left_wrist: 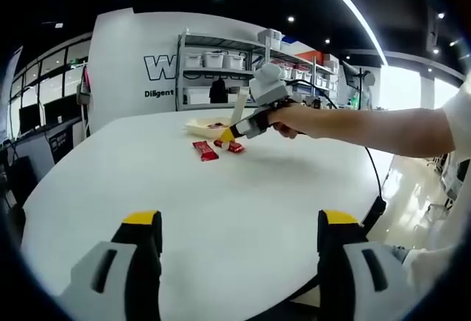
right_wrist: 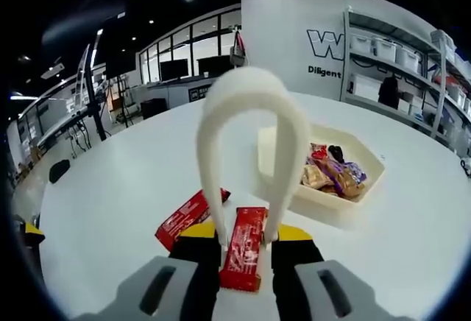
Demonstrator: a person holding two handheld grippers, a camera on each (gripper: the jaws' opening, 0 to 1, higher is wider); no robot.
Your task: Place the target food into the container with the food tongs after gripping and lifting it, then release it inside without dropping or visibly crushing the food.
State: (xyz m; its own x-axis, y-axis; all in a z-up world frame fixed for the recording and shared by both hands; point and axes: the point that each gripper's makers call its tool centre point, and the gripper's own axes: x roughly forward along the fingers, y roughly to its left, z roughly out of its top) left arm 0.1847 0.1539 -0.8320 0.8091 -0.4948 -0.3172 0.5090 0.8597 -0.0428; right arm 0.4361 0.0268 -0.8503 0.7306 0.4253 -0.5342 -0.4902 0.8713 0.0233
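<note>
Your left gripper (left_wrist: 240, 241) hangs open over the near edge of the big white round table (left_wrist: 110, 181). Your right gripper (right_wrist: 246, 251) squeezes the white plastic tongs (right_wrist: 254, 126), whose tips sit around one red candy bar (right_wrist: 244, 247), with another red candy bar (right_wrist: 185, 218) left of it. The cream six-sided tray (right_wrist: 368, 160) of wrapped sweets sits to the right, near the far edge.

An open office or lab floor, by the look of it. Behind the white table (left_wrist: 221, 188) stand metal shelves (left_wrist: 221, 78) of storage bins against a lettered wall (left_wrist: 158, 67), with monitors (right_wrist: 176, 69) and glass partitions (right_wrist: 199, 48) beyond, under recessed ceiling lights.
</note>
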